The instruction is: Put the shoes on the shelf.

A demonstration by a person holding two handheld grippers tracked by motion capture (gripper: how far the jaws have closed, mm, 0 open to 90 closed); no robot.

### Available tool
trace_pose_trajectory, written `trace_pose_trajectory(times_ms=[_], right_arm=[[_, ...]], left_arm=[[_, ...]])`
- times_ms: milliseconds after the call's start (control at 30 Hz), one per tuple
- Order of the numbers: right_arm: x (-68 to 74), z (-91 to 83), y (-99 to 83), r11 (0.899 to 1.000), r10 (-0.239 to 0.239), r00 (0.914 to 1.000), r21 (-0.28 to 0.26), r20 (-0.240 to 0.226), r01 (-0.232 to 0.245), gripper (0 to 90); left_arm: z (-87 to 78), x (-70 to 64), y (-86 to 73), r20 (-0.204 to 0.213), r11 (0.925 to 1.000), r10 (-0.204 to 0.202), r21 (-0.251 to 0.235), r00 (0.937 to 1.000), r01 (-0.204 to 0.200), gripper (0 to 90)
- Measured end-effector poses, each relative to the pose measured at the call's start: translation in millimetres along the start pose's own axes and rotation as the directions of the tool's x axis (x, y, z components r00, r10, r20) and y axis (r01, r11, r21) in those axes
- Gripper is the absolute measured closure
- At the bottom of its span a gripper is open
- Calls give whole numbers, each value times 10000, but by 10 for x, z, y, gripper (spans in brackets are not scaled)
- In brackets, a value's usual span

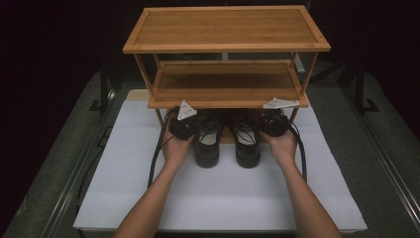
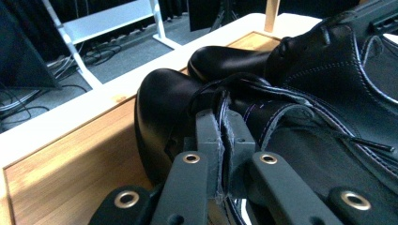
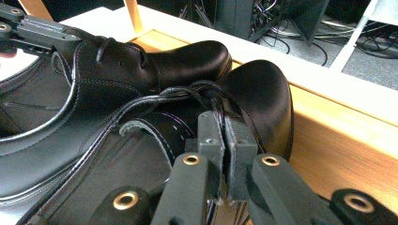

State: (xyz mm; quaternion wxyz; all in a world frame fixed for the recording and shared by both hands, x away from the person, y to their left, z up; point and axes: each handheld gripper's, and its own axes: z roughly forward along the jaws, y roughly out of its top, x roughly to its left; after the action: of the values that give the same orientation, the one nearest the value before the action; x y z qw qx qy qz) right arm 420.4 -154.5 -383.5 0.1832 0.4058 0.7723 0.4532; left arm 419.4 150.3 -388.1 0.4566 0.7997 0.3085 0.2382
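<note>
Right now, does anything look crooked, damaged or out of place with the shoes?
Nothing stands out. The left shoe and right shoe sit side by side, toes under the rack, each pinched at its edge by the left gripper and right gripper.

We see two black shoes (image 1: 228,141) side by side at the foot of a wooden rack (image 1: 226,54). Our left gripper (image 1: 184,124) is at the left shoe and our right gripper (image 1: 273,123) is at the right shoe. They sit on a white mat (image 1: 223,198).
</note>
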Motion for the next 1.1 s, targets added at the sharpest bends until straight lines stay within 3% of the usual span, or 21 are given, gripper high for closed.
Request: trace_pose_trajectory(times_ms=[300,433,567,767,867,967,1100], right_arm=[[45,-17,-64,9998,-199,9998,-69,-76,198,859],[54,-14,-48,9995,-301,9995,-71,-28,301,793],[62,-118,-27,9997,-229,9997,-121,-41,229,637],[112,-422,-56,9998,-91,9995,-153,-308,87,467],[158,-569,-128,9999,-83,9992,-59,-403,81,394],[199,-693,-223,10000,-84,9987,-13,-508,83,333],[265,-808,-368,9998,-128,9982,116,-584,135,250]], left_arm=[[-51,-15,-56,224,10000,84,-23,9997,-84,858],[-58,5,-28,403,9998,171,126,9990,-176,806],[-149,36,-9,608,9998,-41,184,9981,30,620],[-451,39,-29,1233,9996,-206,231,9922,178,359],[-592,17,-97,1352,9993,-250,314,9905,209,271],[-681,-11,-190,1698,9975,-506,562,9842,416,196],[-719,-97,-342,1889,9963,-309,844,9815,151,152]])
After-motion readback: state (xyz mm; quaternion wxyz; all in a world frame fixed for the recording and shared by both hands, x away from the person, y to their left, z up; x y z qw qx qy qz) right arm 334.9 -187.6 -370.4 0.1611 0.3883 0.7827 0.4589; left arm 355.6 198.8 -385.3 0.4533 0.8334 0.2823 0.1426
